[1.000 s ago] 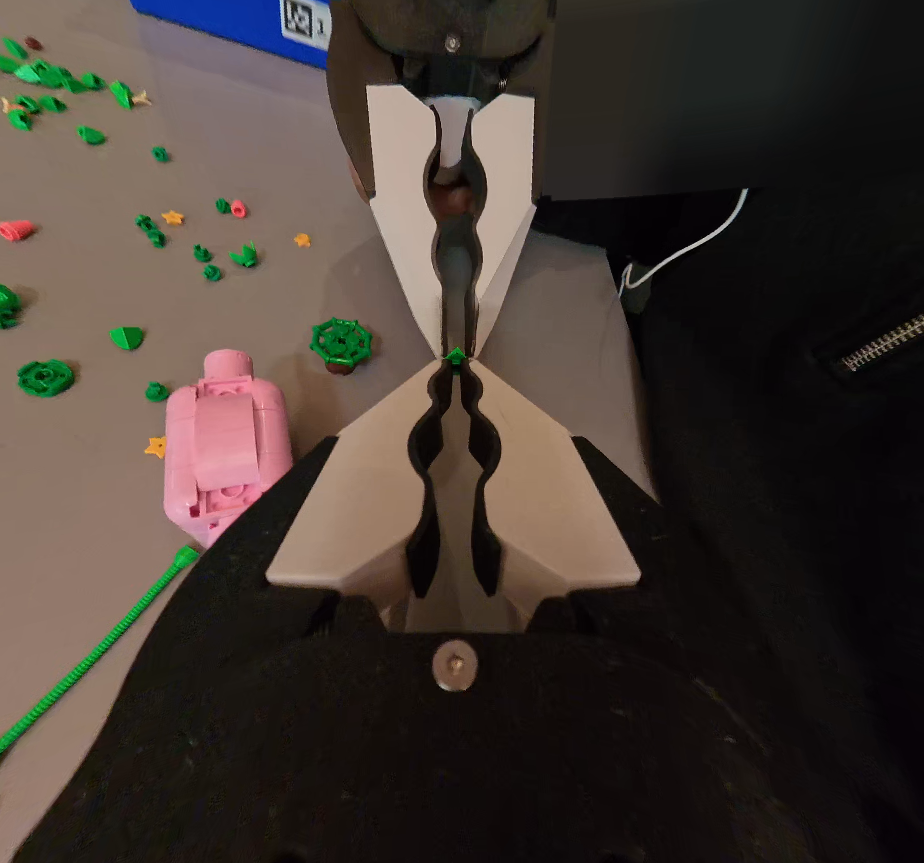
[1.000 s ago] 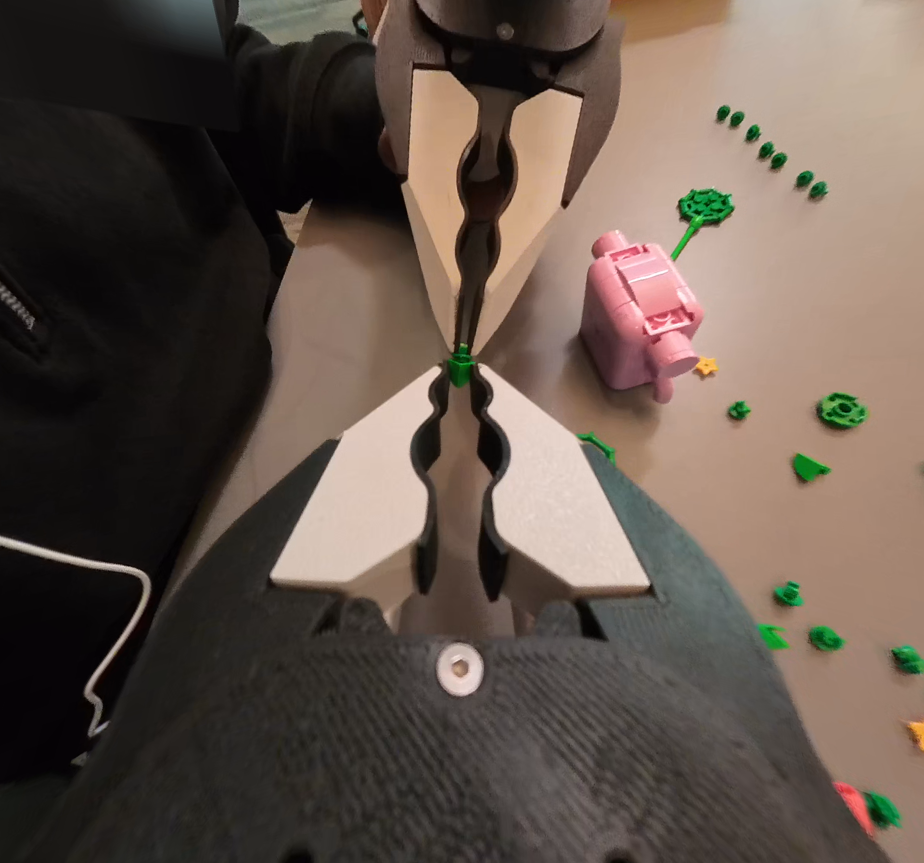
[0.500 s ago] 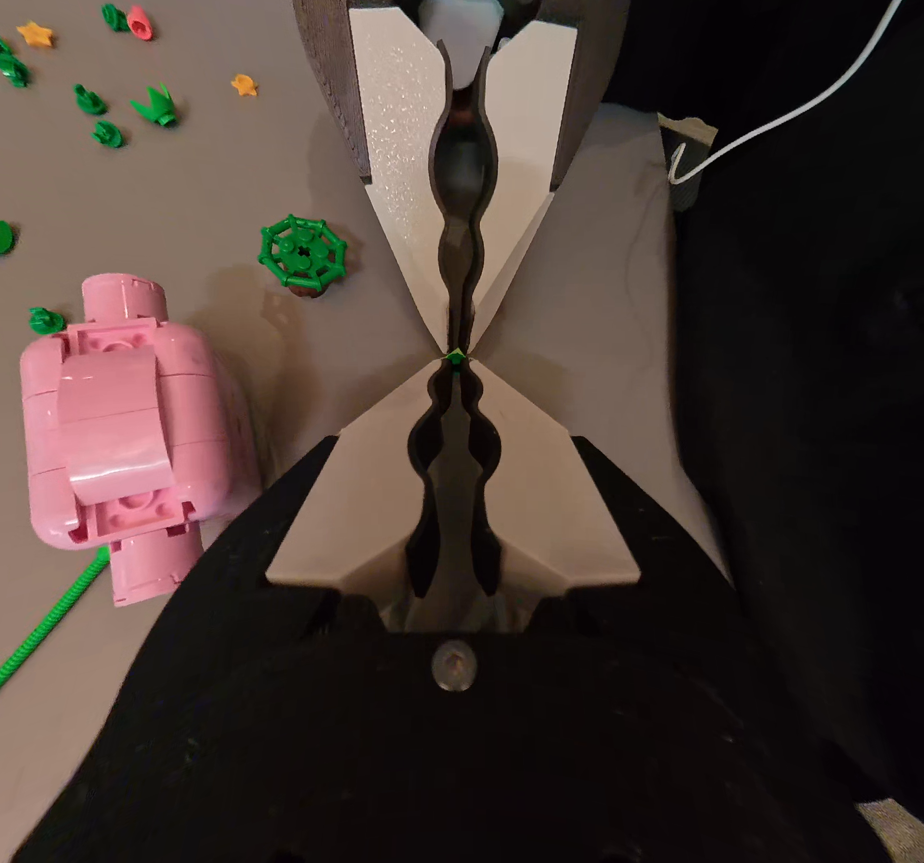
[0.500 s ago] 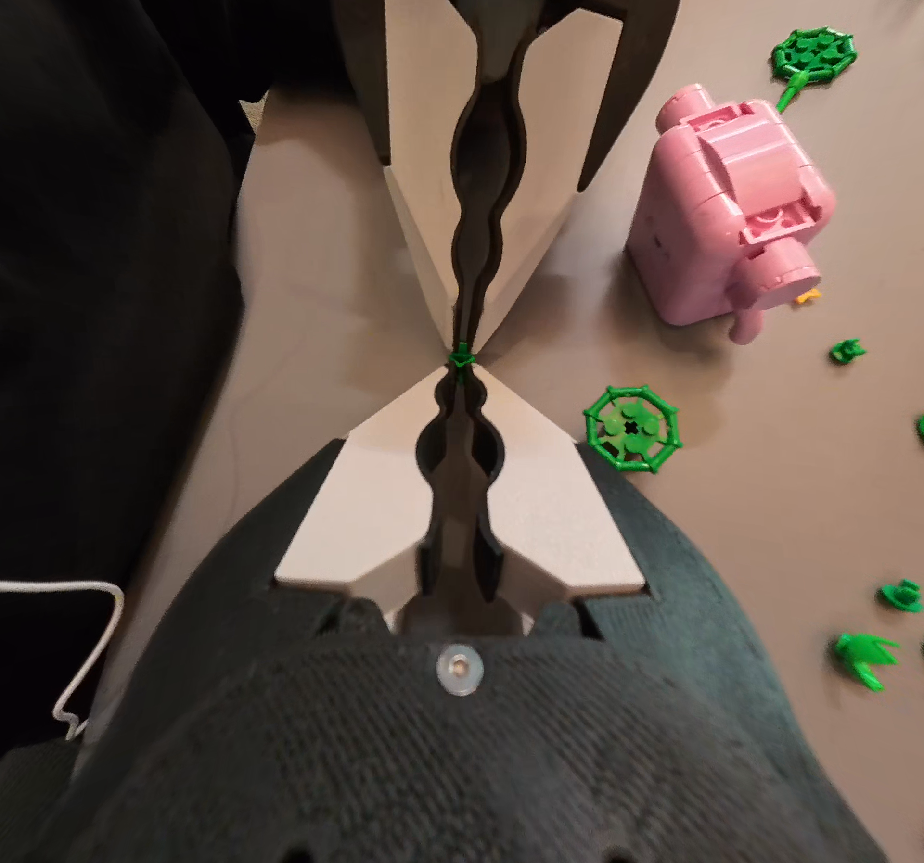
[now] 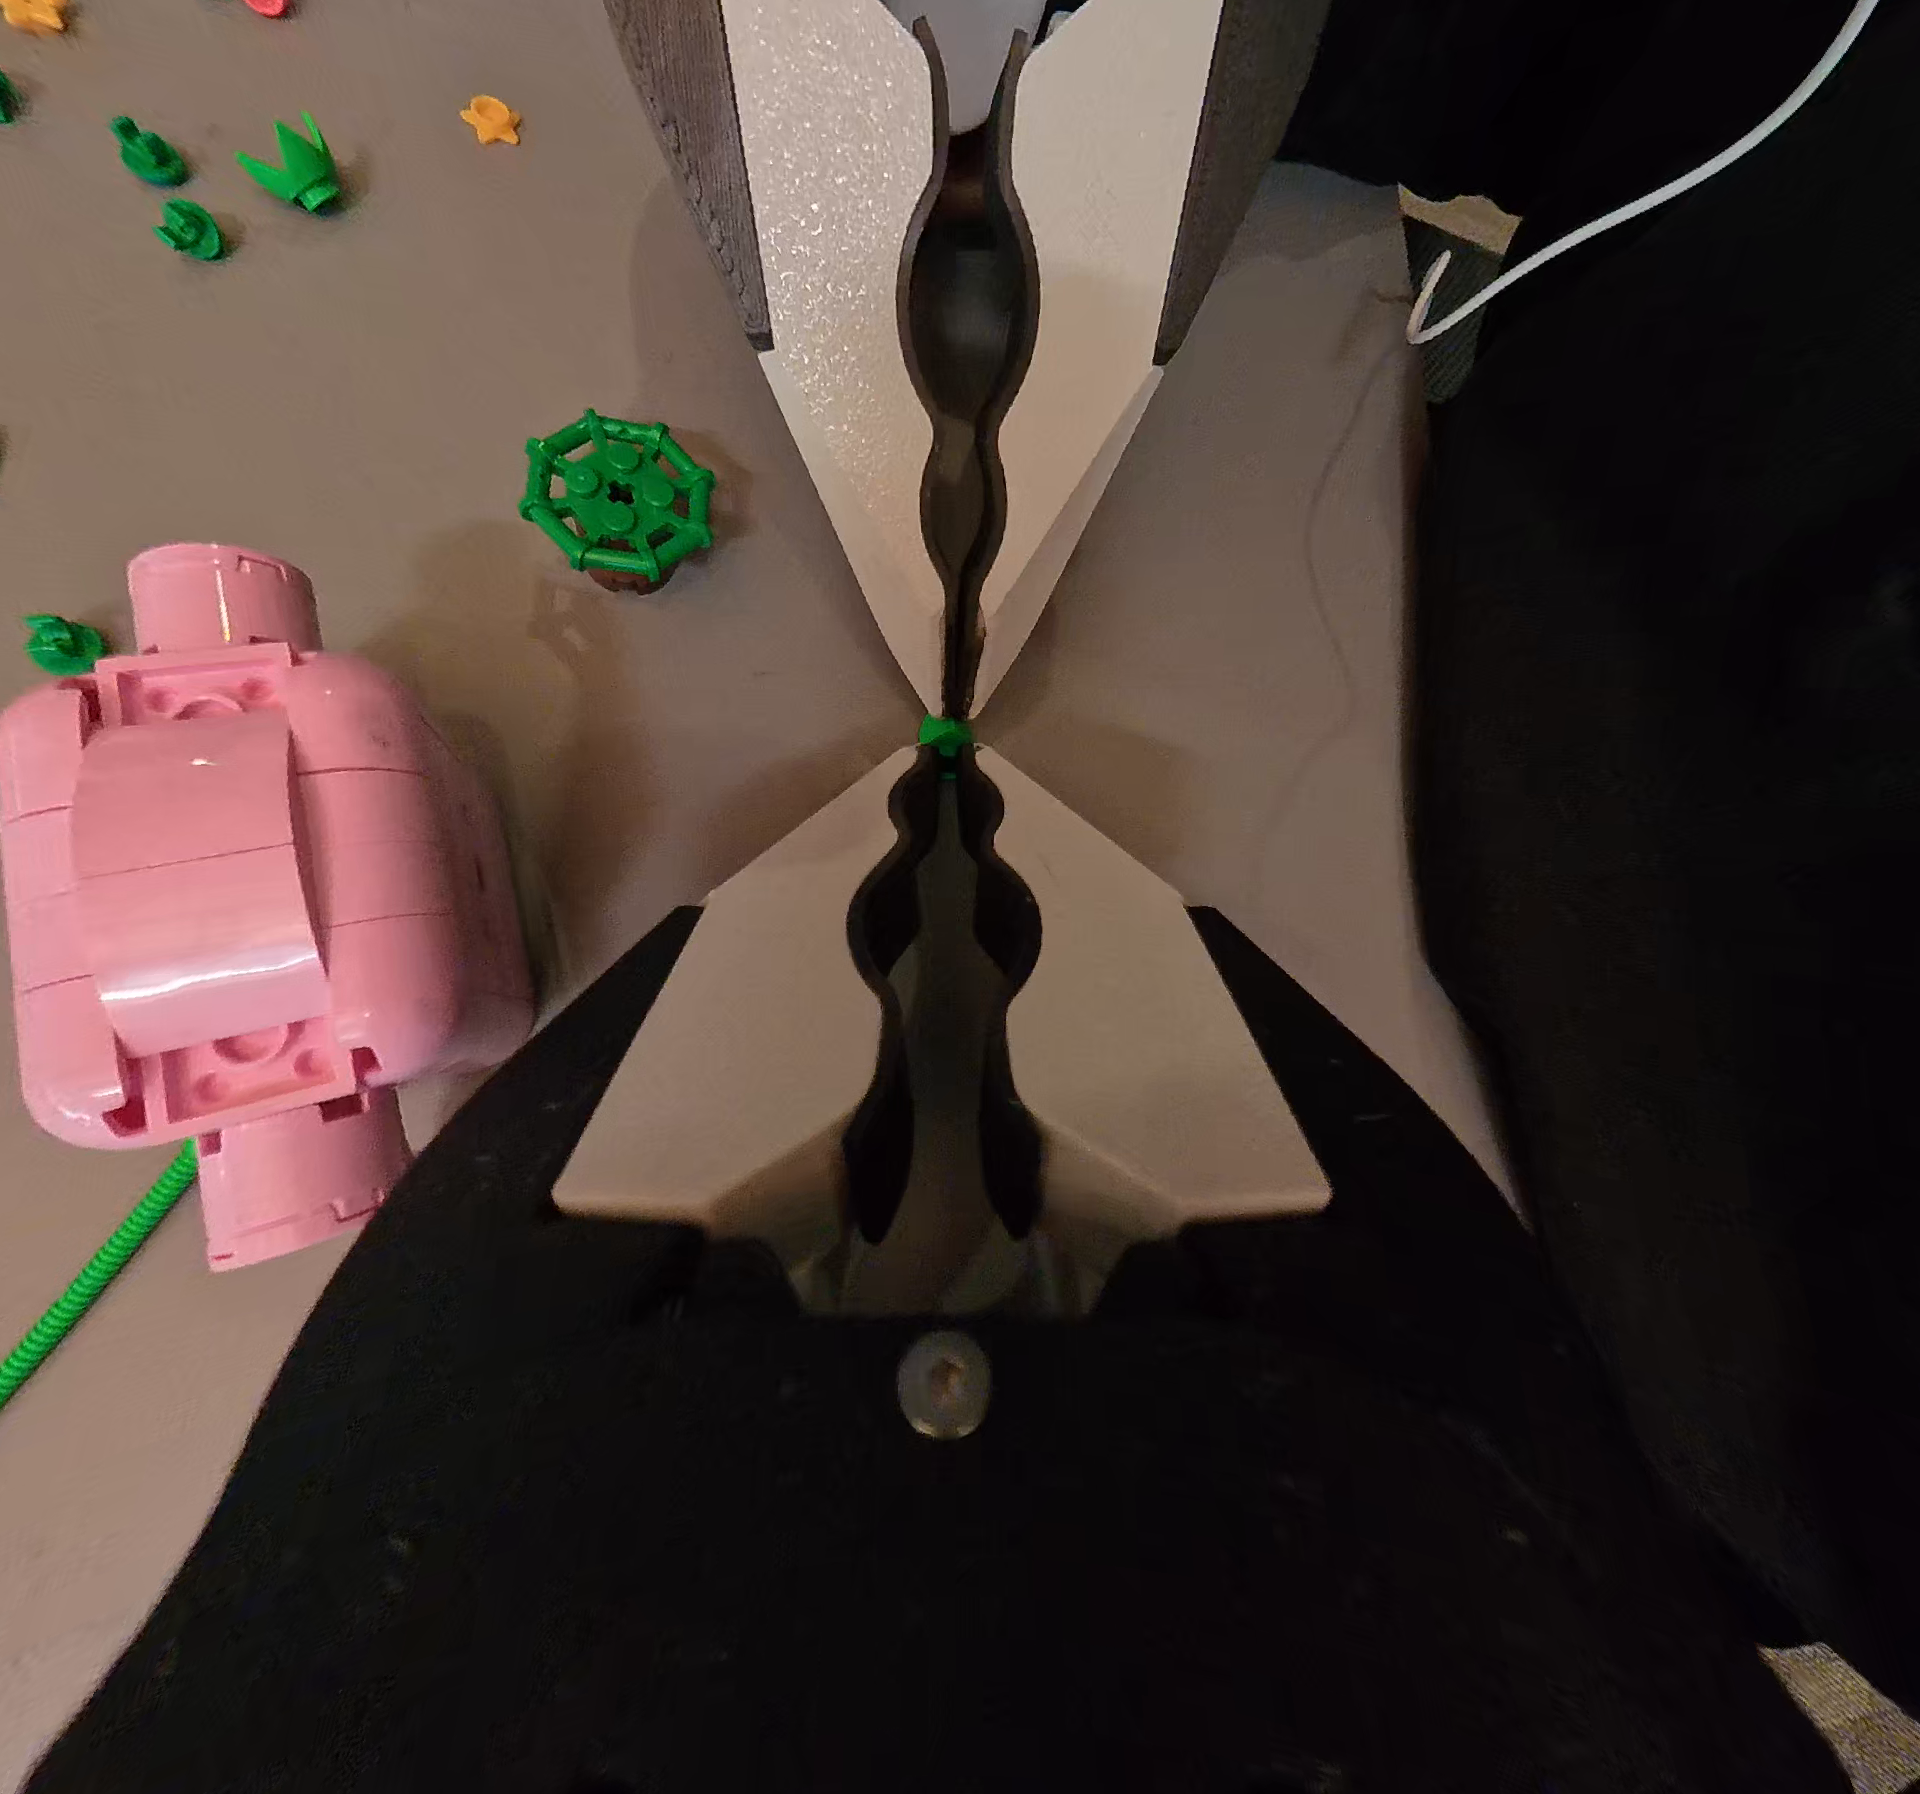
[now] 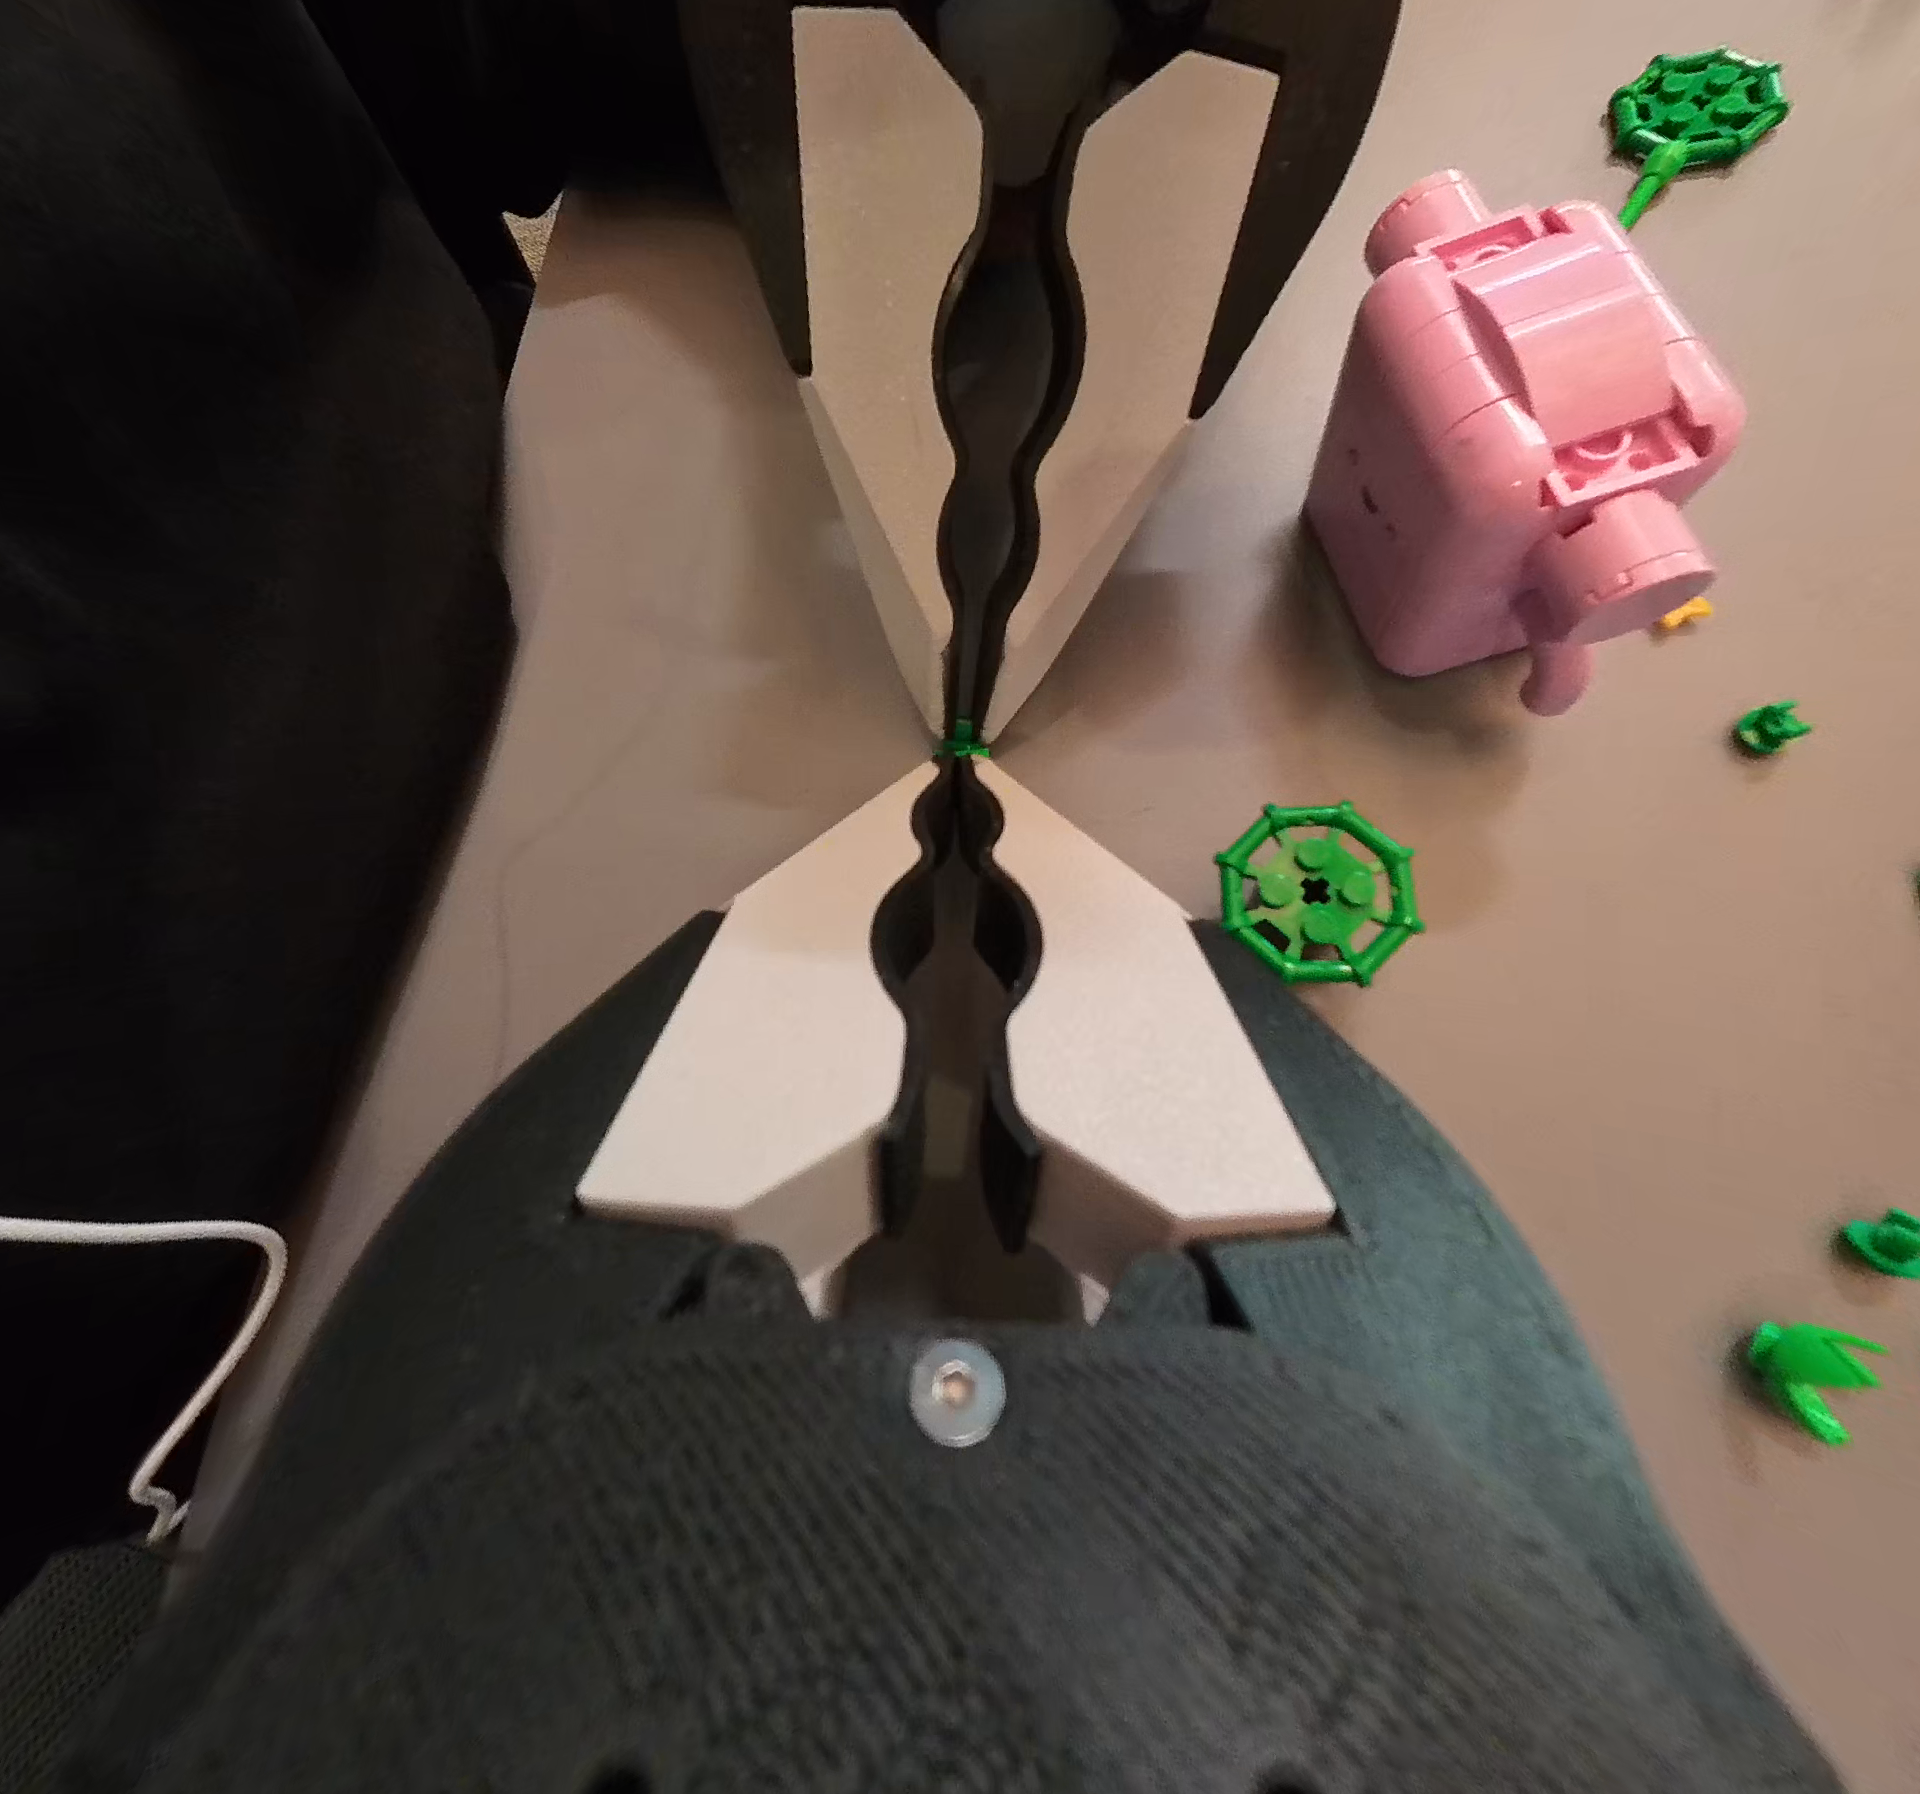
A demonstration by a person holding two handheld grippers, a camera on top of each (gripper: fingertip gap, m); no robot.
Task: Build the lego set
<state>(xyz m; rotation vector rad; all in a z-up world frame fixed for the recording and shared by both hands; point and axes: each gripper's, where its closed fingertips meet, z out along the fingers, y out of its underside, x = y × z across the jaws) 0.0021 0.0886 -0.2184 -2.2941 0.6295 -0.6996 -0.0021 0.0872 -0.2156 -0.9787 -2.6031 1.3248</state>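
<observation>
One tiny green piece (image 5: 943,732) sits pinched between my left hand-held gripper (image 5: 943,757) and right hand-held gripper (image 6: 961,768), tip to tip, both clenched on it. Light, stiff, slippery; I judge only tip-edge grips work. Pink build (image 5: 229,913) lies left.

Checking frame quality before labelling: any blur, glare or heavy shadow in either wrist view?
Left wrist view: sharp, small glare on the pink build, soft shadow beside the green web piece. Right wrist view: green leaf pieces at the right edge smeared; tiny green piece between the tips soft.
</observation>
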